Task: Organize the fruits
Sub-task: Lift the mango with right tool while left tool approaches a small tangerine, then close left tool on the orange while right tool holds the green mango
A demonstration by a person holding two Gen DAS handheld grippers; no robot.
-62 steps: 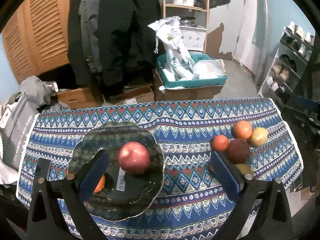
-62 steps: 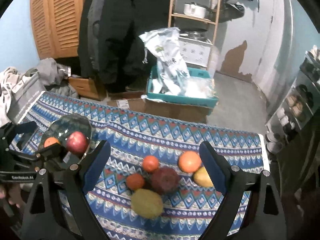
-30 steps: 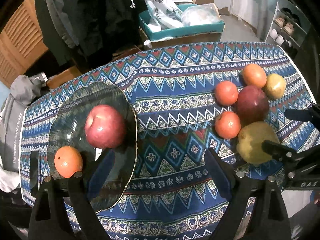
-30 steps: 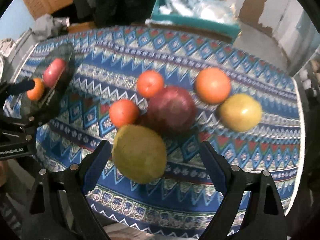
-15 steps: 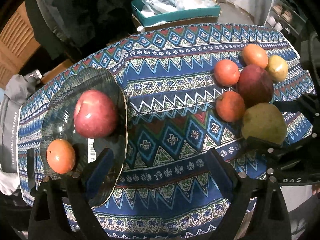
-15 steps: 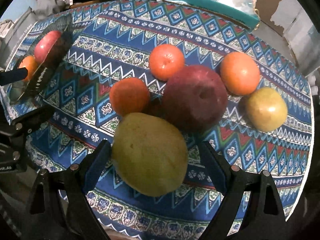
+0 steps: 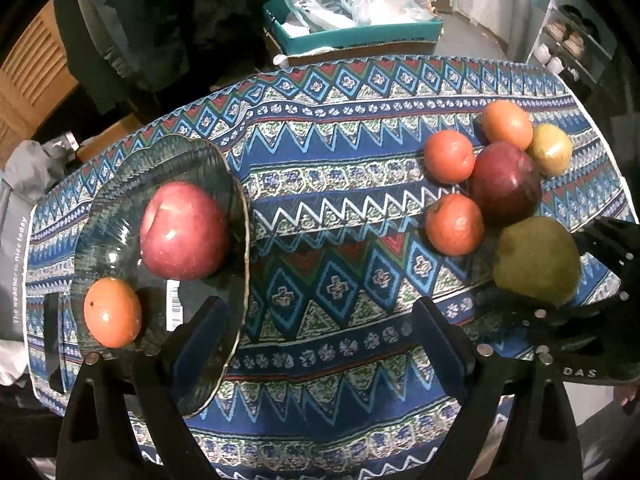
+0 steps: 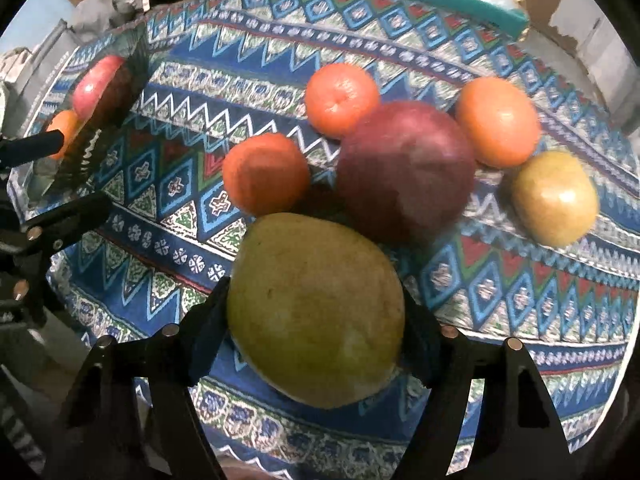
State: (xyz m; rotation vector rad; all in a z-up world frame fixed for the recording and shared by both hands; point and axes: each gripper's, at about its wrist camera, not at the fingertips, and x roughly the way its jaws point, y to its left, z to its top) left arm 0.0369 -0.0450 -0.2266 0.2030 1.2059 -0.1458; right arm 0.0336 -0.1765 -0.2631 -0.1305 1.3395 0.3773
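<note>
A glass plate (image 7: 120, 200) at the left holds a red apple (image 7: 184, 232) and an orange (image 7: 113, 312). At the right lie several loose fruits: a dark red apple (image 8: 404, 172), oranges (image 8: 266, 174), a yellow apple (image 8: 556, 200) and a green pear (image 8: 316, 308). My right gripper (image 8: 316, 320) has its fingers pressed against both sides of the pear, which rests on the cloth; the pear also shows in the left wrist view (image 7: 536, 260). My left gripper (image 7: 320, 336) is open and empty above the cloth beside the plate.
The table carries a patterned blue cloth (image 7: 340, 184). Behind it stand a teal box with bags (image 7: 352, 24), dark coats and a shoe rack (image 7: 576, 44). A grey bag (image 7: 16, 264) lies off the left edge.
My right gripper has come down over the pear and closed its fingers onto it. My left gripper has lowered and tilted toward the table near the plate.
</note>
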